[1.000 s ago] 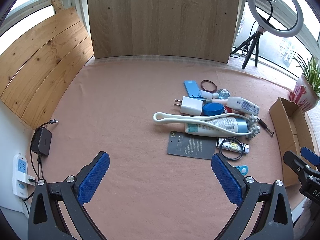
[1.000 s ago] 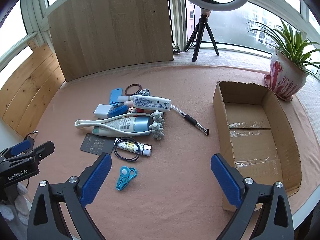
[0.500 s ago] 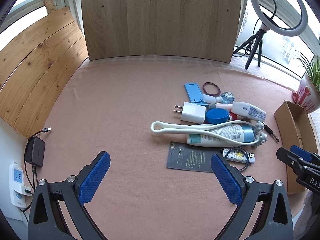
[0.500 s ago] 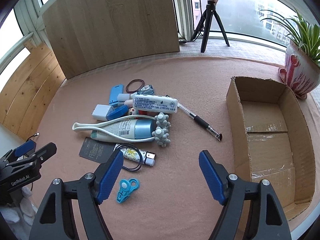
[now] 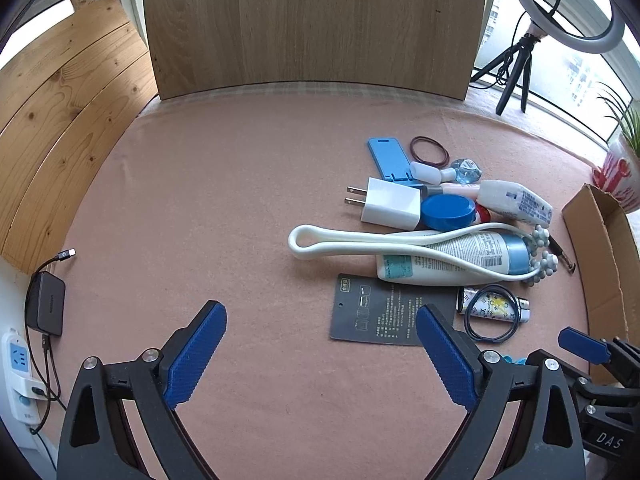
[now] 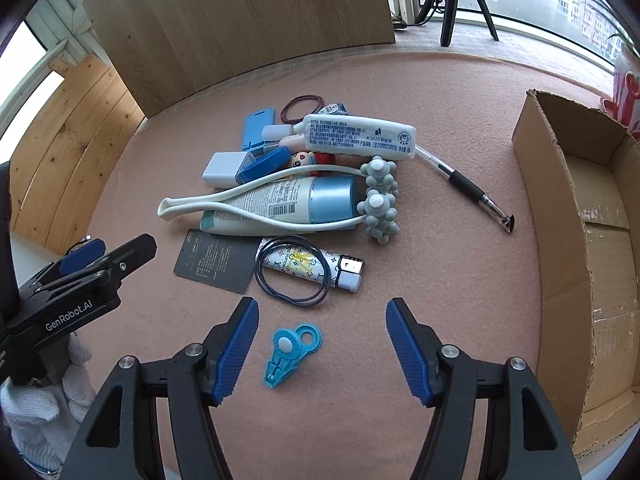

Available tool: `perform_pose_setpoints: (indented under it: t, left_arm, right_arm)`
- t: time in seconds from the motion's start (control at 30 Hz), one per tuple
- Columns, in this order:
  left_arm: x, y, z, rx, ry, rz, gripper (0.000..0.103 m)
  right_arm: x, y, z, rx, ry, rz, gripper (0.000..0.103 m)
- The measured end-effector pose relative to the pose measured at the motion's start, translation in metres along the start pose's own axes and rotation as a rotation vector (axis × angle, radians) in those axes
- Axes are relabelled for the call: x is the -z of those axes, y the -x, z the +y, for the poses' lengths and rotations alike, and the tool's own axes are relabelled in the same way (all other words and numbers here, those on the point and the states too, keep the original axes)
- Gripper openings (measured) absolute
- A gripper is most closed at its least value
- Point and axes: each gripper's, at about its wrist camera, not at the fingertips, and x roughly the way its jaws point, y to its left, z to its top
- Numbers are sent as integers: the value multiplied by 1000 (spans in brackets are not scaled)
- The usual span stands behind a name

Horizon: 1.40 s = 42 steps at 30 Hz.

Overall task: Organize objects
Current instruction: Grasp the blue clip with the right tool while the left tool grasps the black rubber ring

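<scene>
the right gripper (image 6: 320, 354) points down at the pink surface (image 6: 440, 264), its jaws about half open and just been closing, with a small light-blue clip (image 6: 292, 354) lying between the blue pads but not touched by them. just beyond the clip lies a patterned lighter (image 6: 310, 264) with a black hair band (image 6: 294, 272) looped over it, and beside them a dark card (image 6: 214, 262) printed with small text too fine to read. behind these sits the main pile: one white roller massager (image 6: 280, 200) straddling a blue-capped lotion tube (image 6: 280, 204) with a barcode, one white tube (image 6: 358, 137) marked "2023", one white plug adapter (image 5: 390, 203), one round blue lid (image 5: 447, 211), one blue phone stand (image 5: 390, 158), one brown rubber band (image 5: 430, 151), and one black pen (image 6: 464, 186) lying apart toward the cardboard box (image 6: 560, 216). the box stands open near the surface's right edge, with bare cloth between it and the pile. the left gripper (image 5: 320, 354), stamped "genrobot.ai" in the right view, hangs wide open over bare cloth, holding nothing; the card lies just past its right pad. wooden boards (image 5: 308, 24) close the far and left sides.
</scene>
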Motion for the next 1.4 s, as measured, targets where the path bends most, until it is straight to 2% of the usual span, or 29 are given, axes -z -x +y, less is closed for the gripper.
perform_pose_setpoints:
  t: [0.3,0.33,0.43,0.57,0.67,0.93,1.07,1.23,1.4]
  left_arm:
    - [5,-6,-4,-13,-16,8,98]
    - [5,-6,-4,-13,-17,10,98]
    - [6,-5,-6,-11,-23,10,98]
    - [7,-5,-9,3,-27,8,97]
    - [8,-7,-18,20,-45,13,92]
    - [14,-18,-59,86,-119,38,83]
    - [14,-27,-78,136,-143,70,73]
    - [12,-37,-95,159,-165,92,63]
    - [11,-43,-108,176,-179,107,43]
  right_arm:
    - [15,-16,17,33,64,29,63]
    - [16,-18,20,45,81,30,59]
    - [20,-27,26,63,121,57,38]
    - [24,-31,27,88,152,59,28]
    - [25,-28,22,81,147,57,28]
    - [27,-17,-10,126,86,44,28]
    - [27,-10,-31,141,45,41,28]
    - [30,-4,-45,149,23,38,28]
    - [32,-2,-47,156,28,33,28]
